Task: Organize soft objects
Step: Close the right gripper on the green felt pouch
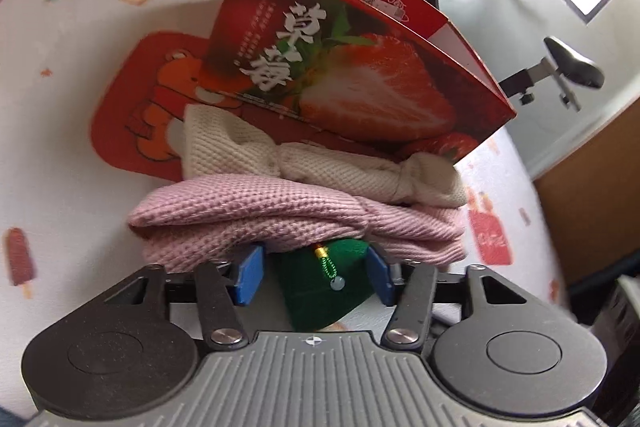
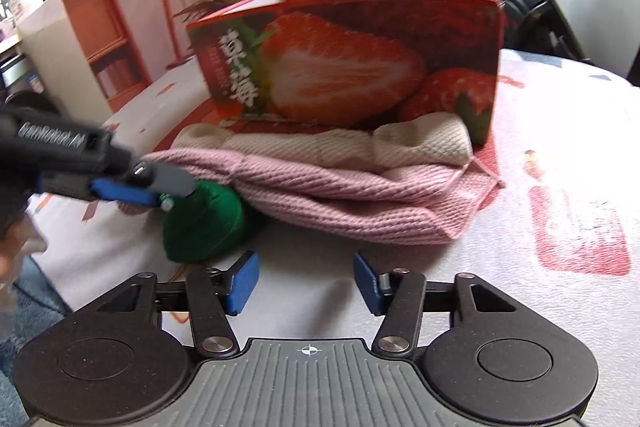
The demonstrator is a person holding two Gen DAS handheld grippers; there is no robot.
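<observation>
A small green felt pouch (image 1: 316, 291) with a bead on a cord lies on the printed tablecloth, its far end tucked under a folded pink knit (image 1: 296, 223). A rolled cream knit (image 1: 320, 163) rests behind the pink knit, against a red strawberry box (image 1: 360, 67). My left gripper (image 1: 316, 275) straddles the pouch; a thin gap shows beside the left blue pad, so it is open. The right wrist view shows the left gripper (image 2: 160, 191) from the side at the green pouch (image 2: 204, 227). My right gripper (image 2: 306, 281) is open and empty in front of the pink knit (image 2: 352, 199).
An orange bear mat (image 1: 152, 107) lies left of the box. The white tablecloth (image 2: 520, 307) stretches to the right. An exercise bike (image 1: 568, 67) stands beyond the table's far right edge. A wooden shelf (image 2: 104, 35) is at the back left.
</observation>
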